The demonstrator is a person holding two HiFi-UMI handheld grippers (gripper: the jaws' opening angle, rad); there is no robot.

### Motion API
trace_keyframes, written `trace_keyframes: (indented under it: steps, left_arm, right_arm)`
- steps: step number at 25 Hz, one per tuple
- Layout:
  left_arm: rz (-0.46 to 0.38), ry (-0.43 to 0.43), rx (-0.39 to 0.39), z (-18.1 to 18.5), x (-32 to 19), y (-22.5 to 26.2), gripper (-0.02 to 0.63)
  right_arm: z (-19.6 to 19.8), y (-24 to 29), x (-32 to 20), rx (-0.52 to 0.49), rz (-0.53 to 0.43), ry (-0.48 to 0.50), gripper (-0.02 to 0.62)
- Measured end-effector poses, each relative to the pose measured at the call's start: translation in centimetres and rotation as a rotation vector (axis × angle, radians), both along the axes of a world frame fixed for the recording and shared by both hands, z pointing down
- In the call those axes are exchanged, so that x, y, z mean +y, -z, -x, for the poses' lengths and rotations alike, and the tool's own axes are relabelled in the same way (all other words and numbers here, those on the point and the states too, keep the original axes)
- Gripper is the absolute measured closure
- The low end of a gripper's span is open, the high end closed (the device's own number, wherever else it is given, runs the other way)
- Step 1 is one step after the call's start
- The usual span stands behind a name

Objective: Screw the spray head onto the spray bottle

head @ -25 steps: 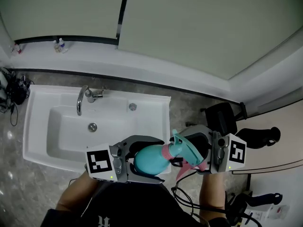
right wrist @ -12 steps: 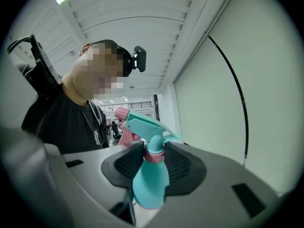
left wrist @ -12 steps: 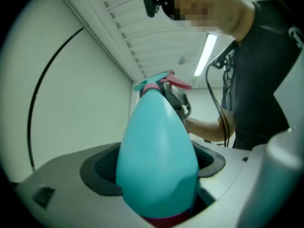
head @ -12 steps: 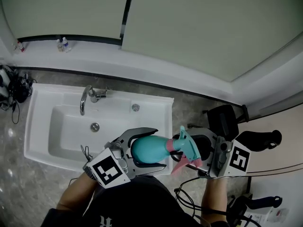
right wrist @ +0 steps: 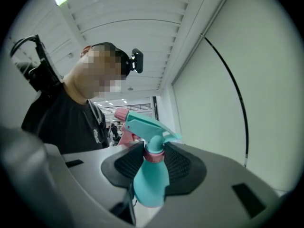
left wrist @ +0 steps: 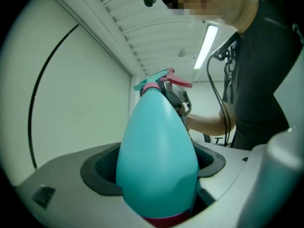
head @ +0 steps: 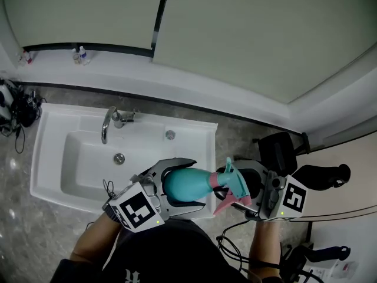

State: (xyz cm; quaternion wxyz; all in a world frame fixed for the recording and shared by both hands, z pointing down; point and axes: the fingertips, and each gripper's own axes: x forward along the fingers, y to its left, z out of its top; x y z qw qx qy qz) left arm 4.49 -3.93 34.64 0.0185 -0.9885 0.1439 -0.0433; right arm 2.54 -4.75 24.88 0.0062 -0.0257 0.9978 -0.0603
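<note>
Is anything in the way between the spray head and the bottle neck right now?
Nothing visible: the spray head already sits on the neck of the bottle. The left gripper clamps the bottle; the right gripper's jaws have just been closing and sit on the head's pink collar.

The room is bright and evenly lit from overhead: a long ceiling light (left wrist: 207, 44) glows white, slightly blown out, and the white sink (head: 44, 175) carries only faint, soft shadows. Both gripper views bulge like a fisheye, with black corners and wall lines bent into arcs. Close to the lens the spray bottle (left wrist: 159, 160) looks a little soft, with mild sheen.
</note>
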Motion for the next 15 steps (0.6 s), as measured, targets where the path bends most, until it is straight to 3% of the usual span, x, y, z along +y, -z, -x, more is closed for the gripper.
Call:
trace_keyframes:
  steps: [9, 15]
  left_arm:
    - [0.123, -0.282, 0.086, -0.6, 3.7, 0.3, 0.187]
    - [0.22, -0.467, 0.19, -0.7, 5.7, 1.8, 0.187]
  right_arm:
    - [-0.2, 0.1, 2.9, 0.013, -0.095, 0.258, 0.462]
    - [-0.3, 1.3, 4.0, -0.105, -0.055, 0.393, 0.462]
